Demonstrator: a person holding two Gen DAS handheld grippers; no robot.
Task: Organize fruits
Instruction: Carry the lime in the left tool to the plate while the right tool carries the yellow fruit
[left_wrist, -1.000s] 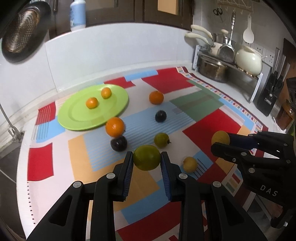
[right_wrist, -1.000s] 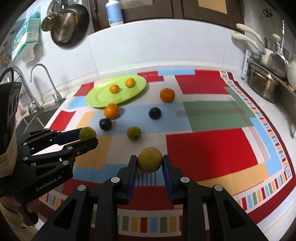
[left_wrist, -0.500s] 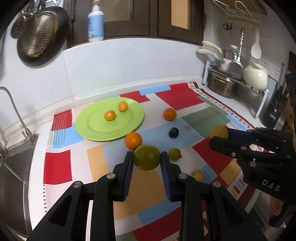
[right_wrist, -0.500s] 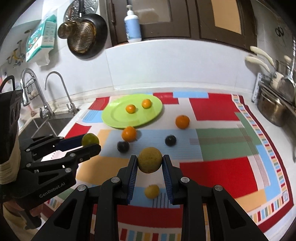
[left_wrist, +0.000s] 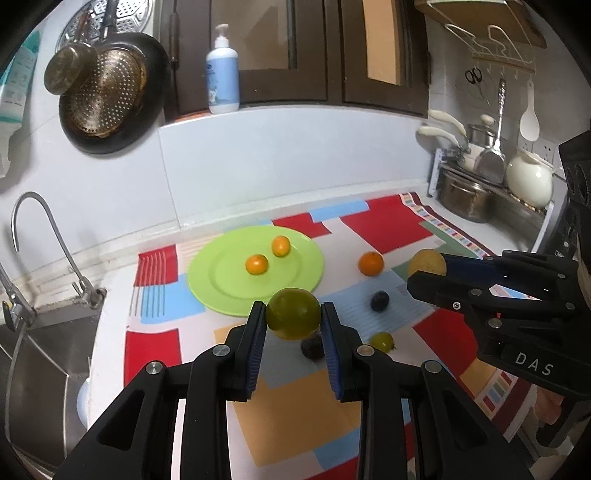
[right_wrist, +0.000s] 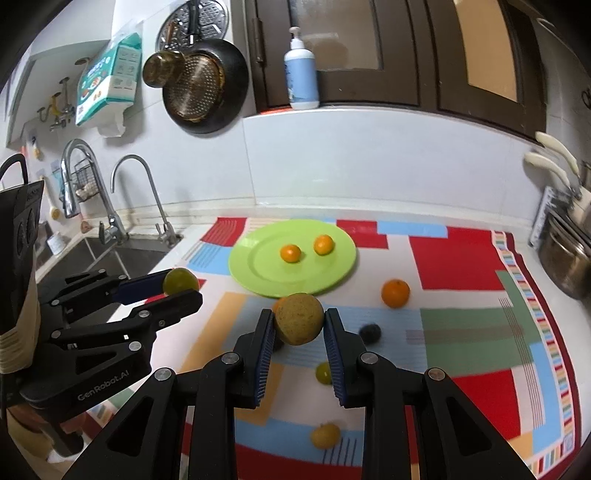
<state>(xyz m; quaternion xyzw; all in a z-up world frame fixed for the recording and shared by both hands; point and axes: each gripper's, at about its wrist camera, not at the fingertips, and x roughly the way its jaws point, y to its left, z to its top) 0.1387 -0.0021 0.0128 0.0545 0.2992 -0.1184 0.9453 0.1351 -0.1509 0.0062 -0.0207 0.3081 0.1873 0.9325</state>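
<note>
**Both tools gripping fruit above the desk**

Left tool (left_wrist: 293, 319) clamping a green citrus (left_wrist: 293, 314) between its blue pads, hanging over the near rim of the green plate (left_wrist: 221, 288). Sitting on that plate, two small oranges (left_wrist: 256, 264). Lying on the patchwork mat (right_wrist: 461, 258), further right, a larger orange (right_wrist: 395, 293) and a dark plum (right_wrist: 370, 332). Right tool (right_wrist: 299, 326) squeezing a yellow-brown fruit (right_wrist: 299, 323), raised clear of the mat.
</note>
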